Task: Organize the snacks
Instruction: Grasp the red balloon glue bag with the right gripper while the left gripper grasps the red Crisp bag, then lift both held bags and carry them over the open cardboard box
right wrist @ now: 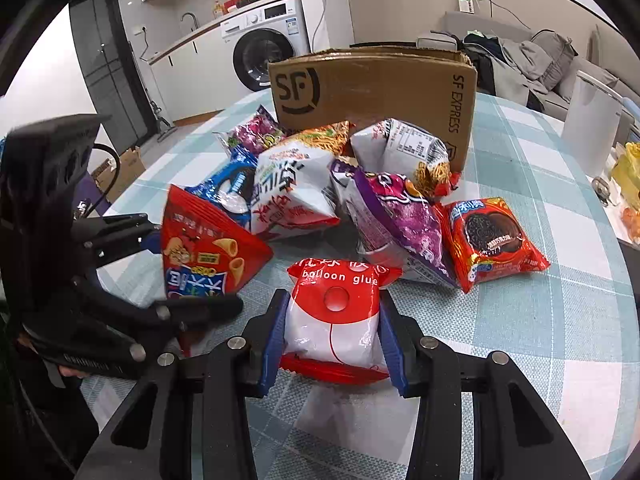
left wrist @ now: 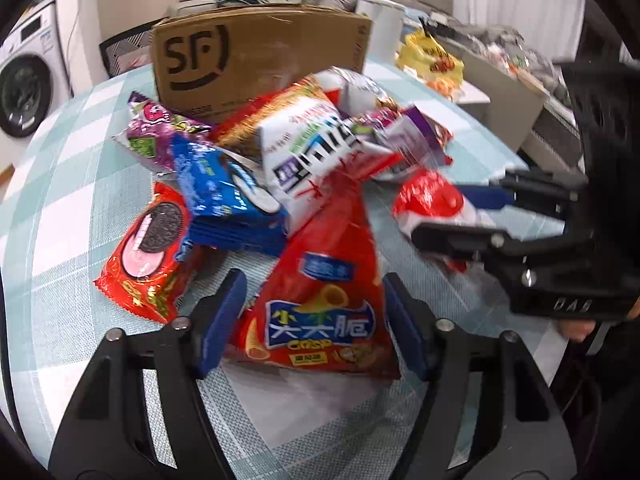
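Snacks piled on the table, sorting barely begun

The cardboard box [right wrist: 372, 92], at upper centre, shows nothing inside from here; the snack pile [right wrist: 320, 184] lies before it. The left gripper [left wrist: 310, 322] brackets the red triangular bag [left wrist: 320, 300], contact unclear. The right gripper [right wrist: 332, 336] pinches the balloon-glue packet [right wrist: 334, 312], low centre.

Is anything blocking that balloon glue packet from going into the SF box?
Yes. The balloon glue packet, in the right gripper, sits at the pile's near edge; the heap of snack bags lies between it and the SF cardboard box.
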Available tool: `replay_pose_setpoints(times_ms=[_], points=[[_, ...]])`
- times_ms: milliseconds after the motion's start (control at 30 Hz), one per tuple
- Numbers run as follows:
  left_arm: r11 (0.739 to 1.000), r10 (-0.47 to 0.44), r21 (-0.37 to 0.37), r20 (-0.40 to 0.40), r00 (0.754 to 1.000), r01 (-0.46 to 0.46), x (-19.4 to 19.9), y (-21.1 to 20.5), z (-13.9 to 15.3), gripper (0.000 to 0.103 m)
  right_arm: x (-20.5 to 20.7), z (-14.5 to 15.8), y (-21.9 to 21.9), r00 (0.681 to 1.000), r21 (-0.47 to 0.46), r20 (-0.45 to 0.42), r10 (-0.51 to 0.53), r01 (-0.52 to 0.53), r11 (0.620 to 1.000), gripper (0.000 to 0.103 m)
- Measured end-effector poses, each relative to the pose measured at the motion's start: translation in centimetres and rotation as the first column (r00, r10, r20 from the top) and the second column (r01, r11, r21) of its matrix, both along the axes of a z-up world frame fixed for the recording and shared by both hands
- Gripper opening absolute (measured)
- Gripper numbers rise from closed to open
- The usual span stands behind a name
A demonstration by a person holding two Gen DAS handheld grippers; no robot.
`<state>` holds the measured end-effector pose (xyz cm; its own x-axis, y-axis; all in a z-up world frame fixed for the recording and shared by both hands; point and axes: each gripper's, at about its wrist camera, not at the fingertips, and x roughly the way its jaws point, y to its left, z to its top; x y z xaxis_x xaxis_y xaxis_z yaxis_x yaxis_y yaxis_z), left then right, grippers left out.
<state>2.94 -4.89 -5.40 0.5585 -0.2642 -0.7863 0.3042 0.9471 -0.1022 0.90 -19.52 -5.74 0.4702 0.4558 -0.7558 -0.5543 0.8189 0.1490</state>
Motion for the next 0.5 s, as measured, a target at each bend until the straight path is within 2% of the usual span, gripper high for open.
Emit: replay_pose_setpoints(times_ms=[100,133,167,500], points=[[0.999,-0.019,0.045,0.015,1.0,0.018,-0.4,-0.8,-0.1,0.064,-0.3,0.3,-0.1,1.0,0.007,0.011,0.004,-0.004,1.0,0.043],[0.999,-0.022,0.046,0.02,1.0,0.021,-0.6,-0.9,-0.1,0.056,-0.4,0.4,-0.1,1.0,0.008,0.016,0.004,-0.005,1.0,0.043],[0.999,-0.024,0.042,0.024,0.999,0.023,-0.7,-0.8,0.0,0.054,-0.4,0.6,-0.1,1.0,0.013,0.02,0.007,-0.007,1.0,0.043],[0.999,-0.021,-0.043,0.068,0.997,0.024,-1.2,0.1,1.6,0.052,-1.3,2.3,-0.5,0.997,0.062,0.078,0.018,-0.023,0.998,0.043]])
